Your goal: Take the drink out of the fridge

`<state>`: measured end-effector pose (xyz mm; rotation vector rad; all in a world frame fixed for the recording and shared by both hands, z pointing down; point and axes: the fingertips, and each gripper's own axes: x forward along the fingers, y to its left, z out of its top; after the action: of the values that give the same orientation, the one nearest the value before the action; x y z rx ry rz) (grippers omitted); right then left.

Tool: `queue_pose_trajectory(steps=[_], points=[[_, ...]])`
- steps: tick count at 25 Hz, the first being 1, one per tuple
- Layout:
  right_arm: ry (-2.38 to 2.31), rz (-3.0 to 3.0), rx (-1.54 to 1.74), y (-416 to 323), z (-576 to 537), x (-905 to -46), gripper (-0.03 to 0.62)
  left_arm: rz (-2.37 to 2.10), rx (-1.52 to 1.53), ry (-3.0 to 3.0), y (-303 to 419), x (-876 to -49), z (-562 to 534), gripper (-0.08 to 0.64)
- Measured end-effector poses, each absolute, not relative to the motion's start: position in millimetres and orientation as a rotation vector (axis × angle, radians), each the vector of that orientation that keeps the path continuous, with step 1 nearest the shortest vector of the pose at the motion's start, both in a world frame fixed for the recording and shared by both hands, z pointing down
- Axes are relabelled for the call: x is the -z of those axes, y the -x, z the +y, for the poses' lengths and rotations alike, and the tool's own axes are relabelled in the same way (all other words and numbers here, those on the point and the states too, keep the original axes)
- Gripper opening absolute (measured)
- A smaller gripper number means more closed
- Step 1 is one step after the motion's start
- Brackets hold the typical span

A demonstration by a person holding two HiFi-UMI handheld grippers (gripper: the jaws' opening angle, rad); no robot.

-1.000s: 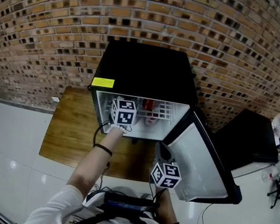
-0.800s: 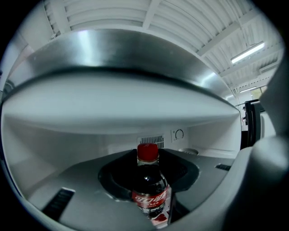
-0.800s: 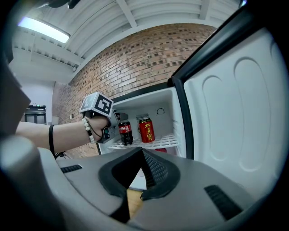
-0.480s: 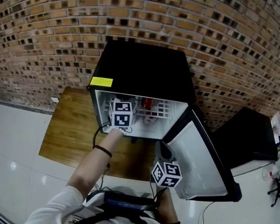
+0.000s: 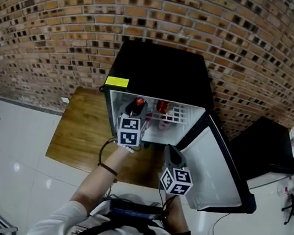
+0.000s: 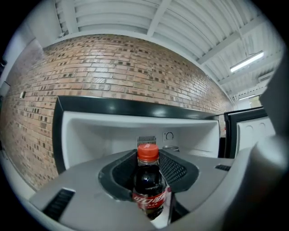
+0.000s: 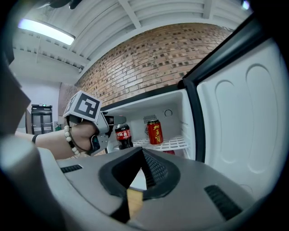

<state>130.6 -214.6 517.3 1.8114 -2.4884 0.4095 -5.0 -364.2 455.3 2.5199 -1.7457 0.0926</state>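
A black mini fridge [image 5: 160, 69] stands open, its door [image 5: 214, 167] swung out to the right. My left gripper [image 5: 135, 113] is shut on a dark cola bottle [image 5: 136, 106] with a red cap, at the front left of the fridge opening. In the left gripper view the bottle [image 6: 148, 180] stands upright between the black pads, with the white fridge interior behind it. The right gripper view shows the same bottle [image 7: 123, 135] held by my left gripper [image 7: 100, 128]. My right gripper [image 5: 172, 158] is shut and empty, near the inner face of the door.
A red can [image 7: 154, 131] stands on the white wire shelf [image 7: 169, 143]; another red item [image 5: 164, 123] lies lower down. The fridge sits on a wooden board [image 5: 79, 136] against a brick wall. A black cabinet [image 5: 265, 145] stands to the right.
My left gripper has drawn back toward me from inside the fridge, bringing the cola bottle to the front of the opening. The right gripper has barely moved.
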Motion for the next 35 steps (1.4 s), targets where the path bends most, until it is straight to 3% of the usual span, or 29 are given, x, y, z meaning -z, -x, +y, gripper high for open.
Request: queue_pose_trajectory(steps=[10, 26, 35], points=[[-1.735, -2.512, -0.428, -108, -205, -525, 0.015, -1.692, -0.128, -2.573, 18, -477, -296, 0.147], [-1.711, -2.495, -0.457, -106, -203, -541, 0.015, -1.483, -0.299, -2.472, 34, -647, -272, 0.147], [-1.748, -2.470, -0.464, -118, -200, -541, 0.015, -1.478, -0.387, -2.387, 37, -694, -286, 0.147]])
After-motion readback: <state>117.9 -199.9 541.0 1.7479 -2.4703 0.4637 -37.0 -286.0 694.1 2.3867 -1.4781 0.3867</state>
